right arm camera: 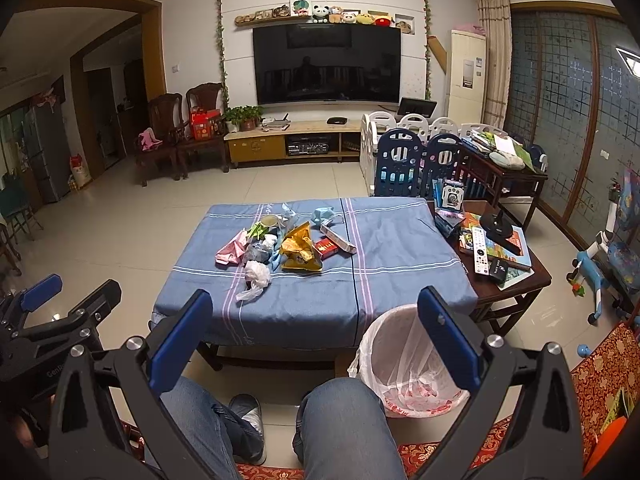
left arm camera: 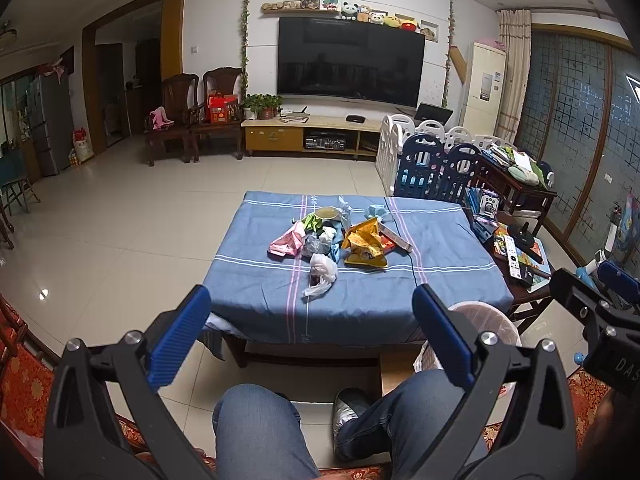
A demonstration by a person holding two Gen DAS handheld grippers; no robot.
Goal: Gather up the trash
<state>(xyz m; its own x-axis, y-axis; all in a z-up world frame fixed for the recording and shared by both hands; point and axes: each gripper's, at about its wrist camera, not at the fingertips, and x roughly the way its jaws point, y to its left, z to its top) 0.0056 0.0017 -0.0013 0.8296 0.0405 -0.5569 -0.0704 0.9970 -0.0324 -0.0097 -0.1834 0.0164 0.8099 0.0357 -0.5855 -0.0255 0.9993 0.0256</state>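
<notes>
A pile of trash lies mid-table on a blue striped cloth: a crumpled white plastic bag nearest me, a yellow snack bag, pink paper, a long white box and a bowl. In the right wrist view I see the same white bag, yellow bag and a red box. A bin lined with a white bag stands on the floor at the table's near right corner. My left gripper and right gripper are open and empty, held above my knees, short of the table.
A dark side table to the right holds a remote, books and boxes. A blue-and-white play fence stands behind. The TV and its cabinet are on the far wall. Tiled floor lies to the left.
</notes>
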